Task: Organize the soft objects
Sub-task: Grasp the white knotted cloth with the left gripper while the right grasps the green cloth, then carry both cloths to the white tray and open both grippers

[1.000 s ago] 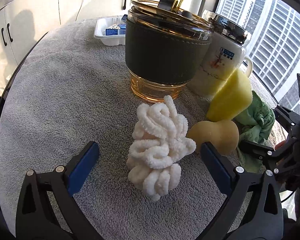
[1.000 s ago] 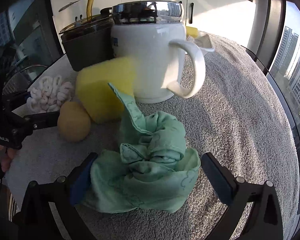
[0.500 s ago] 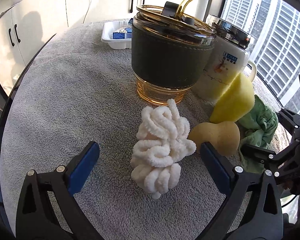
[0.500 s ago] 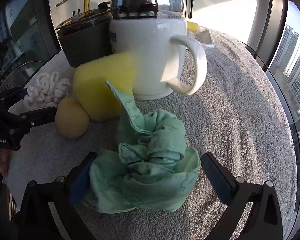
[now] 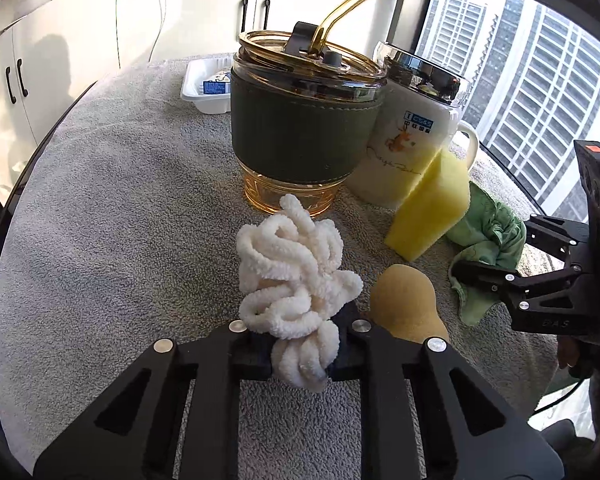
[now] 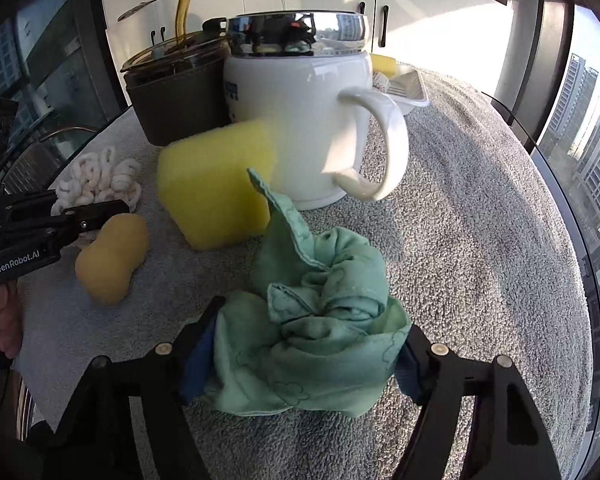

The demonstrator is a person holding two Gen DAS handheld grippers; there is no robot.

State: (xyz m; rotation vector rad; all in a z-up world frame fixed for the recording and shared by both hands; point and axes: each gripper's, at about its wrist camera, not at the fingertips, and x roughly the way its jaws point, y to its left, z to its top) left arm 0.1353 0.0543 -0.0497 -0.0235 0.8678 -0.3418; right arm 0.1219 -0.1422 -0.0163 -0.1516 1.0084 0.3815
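Grey terry towel (image 5: 100, 216) covers the whole work surface, with all items resting on it. Left gripper (image 5: 298, 354): jaws drawn in tight against the lower loops of the white chenille bundle (image 5: 296, 276), clamped on it; the upper part of the bundle stands free above the jaws, just in front of the amber glass tumbler (image 5: 306, 120) with its dark green sleeve and gold straw. Right gripper (image 6: 304, 354): both blue-padded jaws press into the sides of the crumpled green cloth (image 6: 312, 320), closed on it, with one corner of the cloth sticking up toward the white mug (image 6: 300, 128). In the right wrist view the cloth sits near the front of the towel, just in front of the yellow sponge (image 6: 216, 188), which leans against the mug's side. Tan gourd-shaped sponge (image 6: 112, 258) lies on the towel to the left of the yellow sponge, between the chenille bundle and the cloth; in the left wrist view it sits just beside the left gripper's right finger, contact not resolvable. Mug carries a chrome lid and stands beside the tumbler, touching or nearly so. White plastic tray (image 5: 206, 86) sits behind the tumbler at the far edge of the towel, holding a small blue-labelled packet. White cabinets (image 5: 60, 60) with dark handles behind; high-rise buildings visible through the window on the right.
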